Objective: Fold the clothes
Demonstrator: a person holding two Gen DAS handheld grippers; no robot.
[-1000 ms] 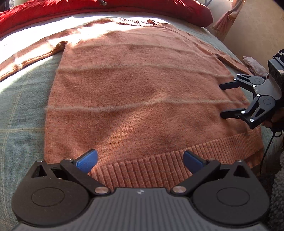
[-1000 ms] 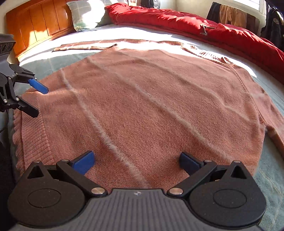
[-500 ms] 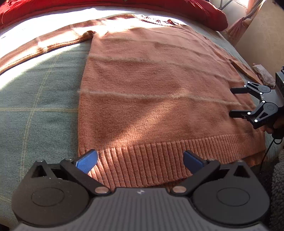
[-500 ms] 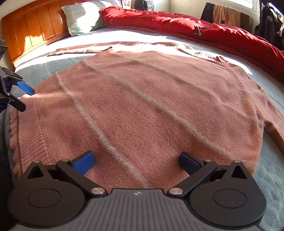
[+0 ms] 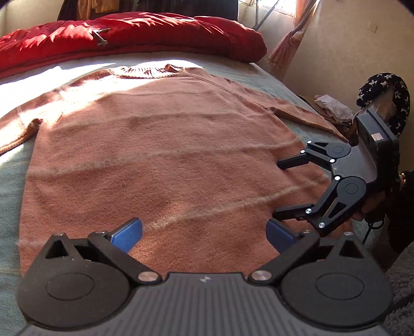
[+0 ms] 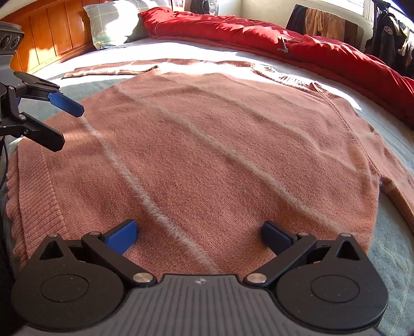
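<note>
A salmon-orange knitted sweater [image 5: 168, 160] with pale stripes lies flat on the bed, neckline at the far side and ribbed hem [image 6: 33, 186] nearest the left gripper. One sleeve [image 6: 108, 69] stretches out toward the headboard, the other [image 5: 305, 113] runs off the bed's side. My left gripper [image 5: 204, 232] hovers open low over the lower body of the sweater, nothing between its blue pads; it also shows in the right wrist view [image 6: 67, 126]. My right gripper [image 6: 199, 235] is open above the sweater's side edge, close to the left one [image 5: 278, 190].
A red duvet [image 5: 129, 38] is bunched along the far side of the bed. A wooden headboard [image 6: 51, 44] and a pillow [image 6: 111, 23] stand at one end. Grey-green checked bed cover [image 5: 10, 181] shows around the sweater. A star-patterned sleeve [image 5: 383, 88] holds the right gripper.
The left gripper swung out toward the hem's corner, then came back in over the sweater body, closer to the right gripper. Both stay open; the sweater has not moved.
</note>
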